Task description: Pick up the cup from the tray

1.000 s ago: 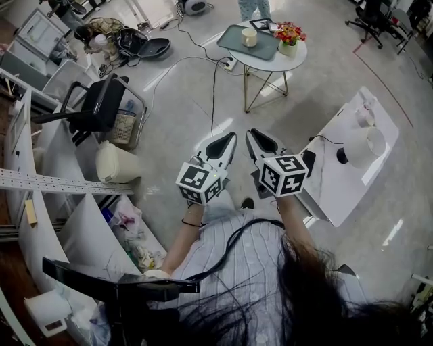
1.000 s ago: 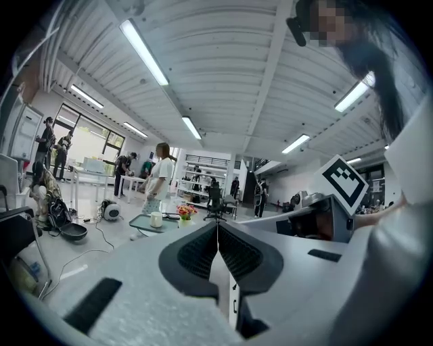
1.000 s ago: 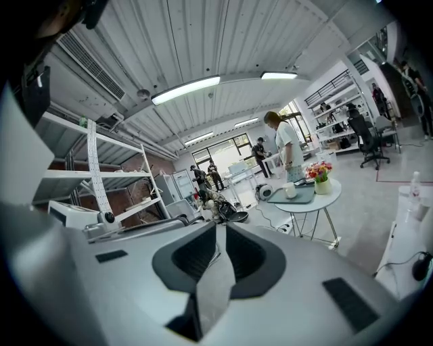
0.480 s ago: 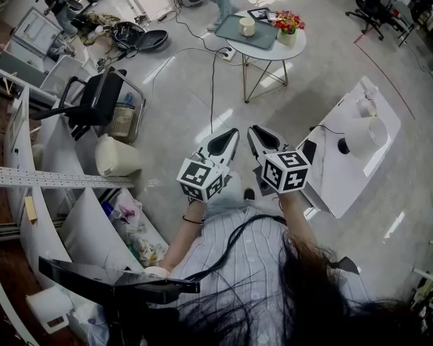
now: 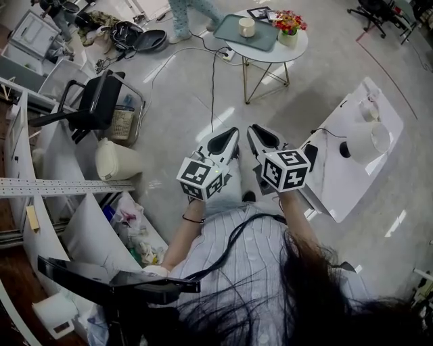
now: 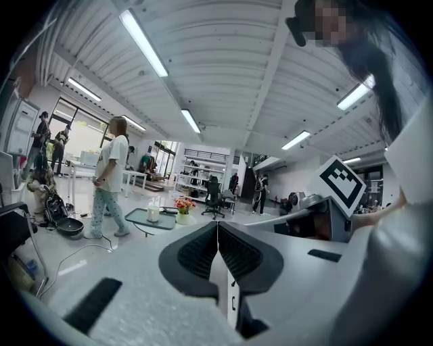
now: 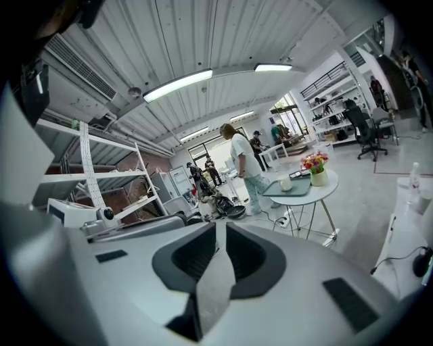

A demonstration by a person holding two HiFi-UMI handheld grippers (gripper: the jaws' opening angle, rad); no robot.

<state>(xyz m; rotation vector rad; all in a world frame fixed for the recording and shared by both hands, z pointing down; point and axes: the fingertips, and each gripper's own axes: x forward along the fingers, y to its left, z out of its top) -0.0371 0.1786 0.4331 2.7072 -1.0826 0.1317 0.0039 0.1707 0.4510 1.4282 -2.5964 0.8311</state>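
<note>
A cream cup [image 5: 247, 26] stands on a grey-green tray [image 5: 245, 33] on a small round white table [image 5: 283, 51] far ahead of me. The same cup [image 6: 153, 213] [image 7: 286, 182] and tray [image 6: 143, 219] [image 7: 289, 189] show small in both gripper views. My left gripper [image 5: 227, 141] [image 6: 218, 230] and right gripper [image 5: 259, 139] [image 7: 218, 233] are held side by side at chest height, well short of the table. Both have their jaws shut with nothing between them.
A vase of flowers [image 5: 289, 31] and a dark frame [image 5: 260, 13] share the round table. A person [image 5: 188, 17] [image 7: 243, 167] stands just left of it. A white counter [image 5: 352, 157] lies to my right; a black chair [image 5: 100, 103], bin [image 5: 115, 161] and shelving to my left. Cables cross the floor.
The round table and tray have drifted slightly up and left in the head view. The person beside the table has come further into view. Both grippers stay shut, side by side.
</note>
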